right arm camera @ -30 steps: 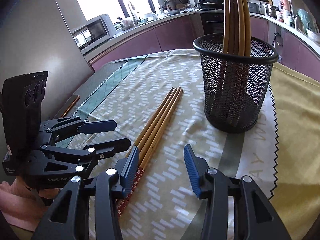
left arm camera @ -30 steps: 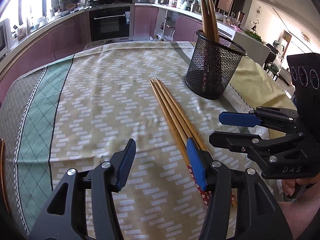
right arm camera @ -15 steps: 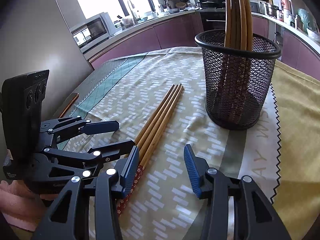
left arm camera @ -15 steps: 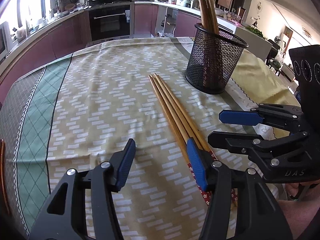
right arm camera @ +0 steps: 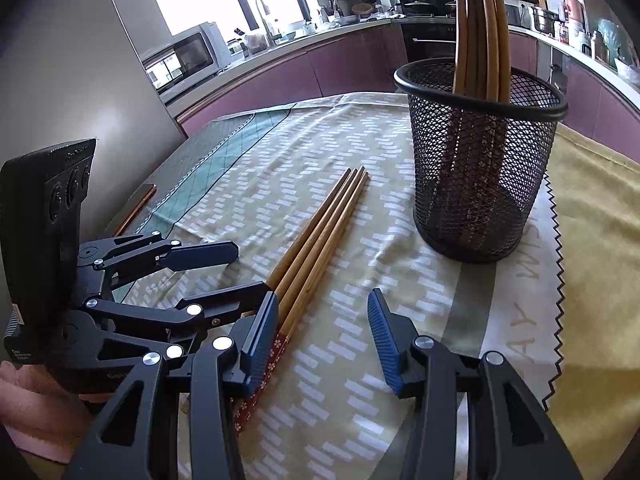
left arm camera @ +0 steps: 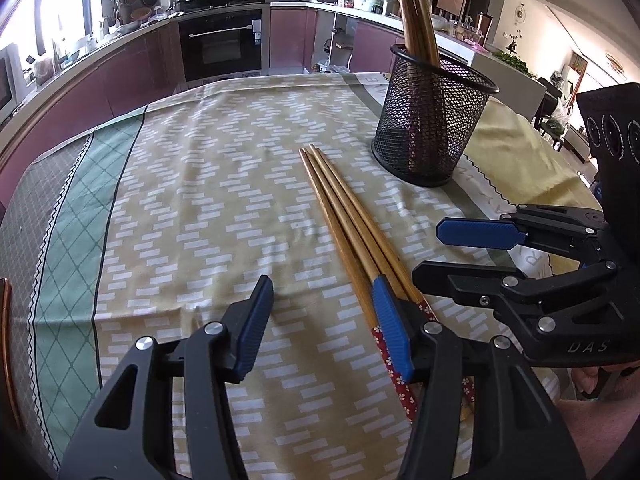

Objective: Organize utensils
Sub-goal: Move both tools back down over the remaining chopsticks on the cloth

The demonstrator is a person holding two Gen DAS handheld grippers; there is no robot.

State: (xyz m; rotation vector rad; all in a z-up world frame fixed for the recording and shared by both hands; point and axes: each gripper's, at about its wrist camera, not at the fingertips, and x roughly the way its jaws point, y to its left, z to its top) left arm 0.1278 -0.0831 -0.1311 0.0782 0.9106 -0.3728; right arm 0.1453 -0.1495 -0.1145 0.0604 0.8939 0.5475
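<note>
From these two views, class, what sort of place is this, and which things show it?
Most likely a home kitchen with a dining table: a built-in oven under a worktop crowded with pots, a microwave by the window, and chopsticks lying on a tablecloth.

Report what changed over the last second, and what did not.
Only small drift: the left gripper eased back slightly, and the right gripper barely shifted. Both stay open, holding nothing. The chopsticks stay lying on the tablecloth beside the mesh holder.
</note>
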